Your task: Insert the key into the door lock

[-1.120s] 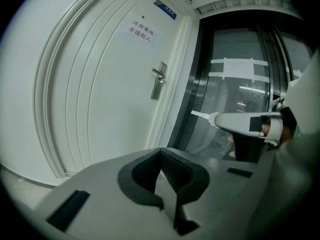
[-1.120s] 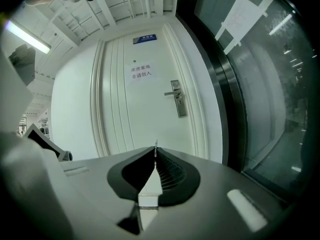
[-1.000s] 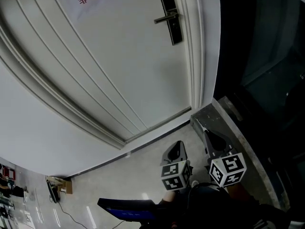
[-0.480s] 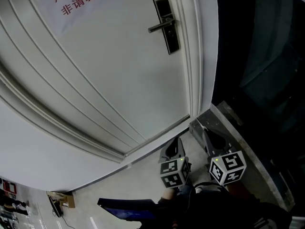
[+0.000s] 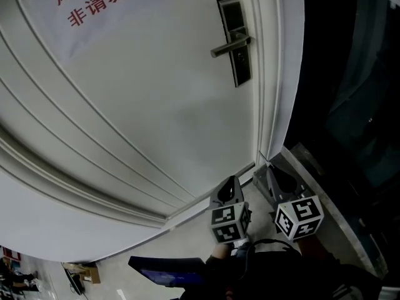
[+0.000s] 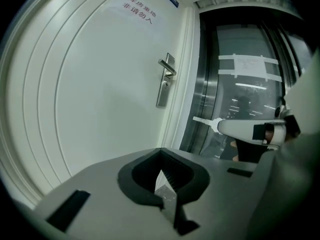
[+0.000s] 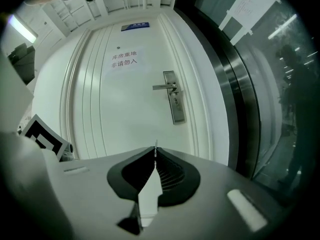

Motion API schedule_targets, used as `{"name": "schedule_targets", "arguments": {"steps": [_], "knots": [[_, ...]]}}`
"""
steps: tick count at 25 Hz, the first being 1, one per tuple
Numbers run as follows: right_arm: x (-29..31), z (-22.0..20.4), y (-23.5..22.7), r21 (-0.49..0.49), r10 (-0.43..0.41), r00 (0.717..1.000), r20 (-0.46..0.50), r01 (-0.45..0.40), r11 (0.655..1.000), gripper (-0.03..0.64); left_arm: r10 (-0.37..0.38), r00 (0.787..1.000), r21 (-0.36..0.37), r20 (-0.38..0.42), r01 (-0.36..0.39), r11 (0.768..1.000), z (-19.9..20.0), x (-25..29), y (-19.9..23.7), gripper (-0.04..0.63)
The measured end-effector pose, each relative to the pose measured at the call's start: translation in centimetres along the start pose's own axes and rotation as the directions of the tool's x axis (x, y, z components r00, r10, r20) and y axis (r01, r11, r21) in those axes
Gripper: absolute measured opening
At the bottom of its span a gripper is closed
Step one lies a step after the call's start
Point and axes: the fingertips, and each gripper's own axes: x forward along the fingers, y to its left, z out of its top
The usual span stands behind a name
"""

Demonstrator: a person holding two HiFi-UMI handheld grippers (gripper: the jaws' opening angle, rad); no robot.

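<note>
The white door carries a dark lock plate with a lever handle, high in the head view. Both grippers hang low near the door's foot, far below the lock. My left gripper is shut with nothing showing between its jaws. My right gripper is shut on a thin key that pokes past its tips, edge-on. The left gripper view shows that key sideways, pointing at the door frame. In the right gripper view the lock plate stands ahead and slightly right.
A paper notice with red characters is stuck on the door. The moulded door frame runs along the right, with a dark glass wall beyond it. A grey stone ledge lies beside my right gripper. A blue object shows at the bottom.
The head view has shifted, so the lock now sits lower and further right in it. Both grippers keep nearly the same low place and stay shut.
</note>
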Motion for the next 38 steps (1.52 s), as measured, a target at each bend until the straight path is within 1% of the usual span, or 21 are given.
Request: {"name": "schedule_targets", "arguments": {"steps": [5, 9, 14, 16, 19, 23, 33, 38], "knots": [[3.5, 0.6, 0.3, 0.004, -0.017, 1.0, 0.013, 0.017, 1.0, 0.012, -0.014, 1.0, 0.023, -0.013, 0.014, 1.0, 1.4, 2.5, 2.2, 0.0], [5.1, 0.6, 0.4, 0.0, -0.031, 1.0, 0.008, 0.031, 1.0, 0.012, -0.035, 0.999, 0.022, -0.025, 0.036, 0.999, 1.7, 3.8, 3.2, 0.0], [6.3, 0.4, -0.3, 0.003, -0.044, 0.999, -0.005, 0.044, 0.999, 0.012, -0.058, 0.997, 0.012, -0.042, 0.058, 0.998, 1.5, 5.5, 2.9, 0.0], [7.0, 0.5, -0.7, 0.003, -0.045, 0.999, -0.006, 0.045, 0.999, 0.012, -0.056, 0.998, 0.01, -0.041, 0.056, 0.998, 1.6, 6.2, 3.0, 0.0], [8.2, 0.7, -1.4, 0.003, -0.032, 0.999, -0.007, 0.032, 0.999, 0.012, -0.044, 0.998, 0.001, -0.035, 0.044, 0.999, 1.9, 7.5, 3.2, 0.0], [10.5, 1.7, -3.0, 0.001, -0.006, 1.0, 0.001, 0.006, 1.0, 0.012, -0.032, 0.999, -0.006, -0.025, 0.032, 0.999, 3.2, 9.6, 3.1, 0.0], [16.5, 5.6, -7.7, -0.014, 0.058, 0.998, 0.037, -0.058, 0.998, 0.012, 0.001, 0.999, -0.004, 0.038, 0.0, 1.0, 8.7, 16.5, 2.1, 0.0], [18.1, 7.5, -9.8, -0.081, 0.073, 0.996, 0.056, -0.068, 0.994, 0.012, 0.01, 0.999, -0.017, 0.038, -0.009, 1.0, 9.6, 18.6, 1.5, 0.0]]}}
